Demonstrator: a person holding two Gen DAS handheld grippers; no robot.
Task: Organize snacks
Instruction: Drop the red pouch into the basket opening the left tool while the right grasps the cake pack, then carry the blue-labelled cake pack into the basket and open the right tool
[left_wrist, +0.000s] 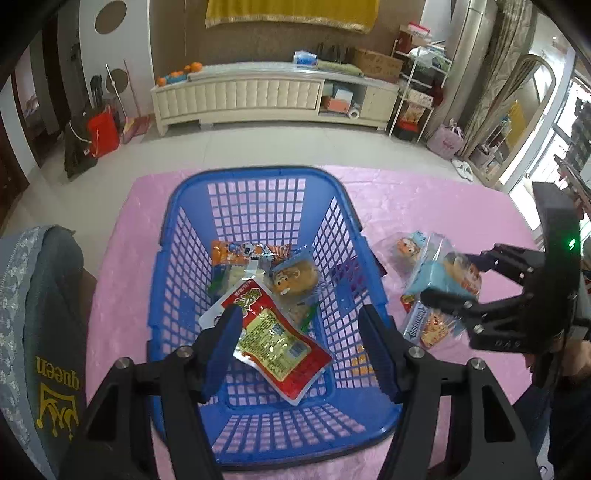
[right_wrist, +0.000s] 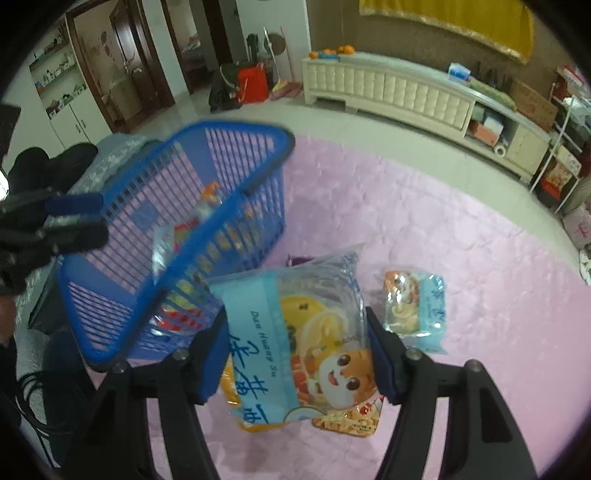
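1. The basket (left_wrist: 258, 206) is seen in bright blue, with a square lattice pattern in its walls and floor.
2. The bench (right_wrist: 424, 229) is covered in a pale pink cloth with a faint mottled pattern.
3. A red packet (left_wrist: 273, 339) with a yellow printed panel is shown at 6 o'clock inside the basket.
4. An orange wrapper (left_wrist: 251, 253) with cartoon print is seen at 12 o'clock in it.
5. A light blue pouch (right_wrist: 306, 332) is printed with a yellow disc and an orange cartoon face.
6. The small pack (right_wrist: 413, 310) at 3 o'clock of that pouch is coloured orange and light blue.
7. The left tongs (left_wrist: 299, 336) are black with blue pads (left_wrist: 221, 347).
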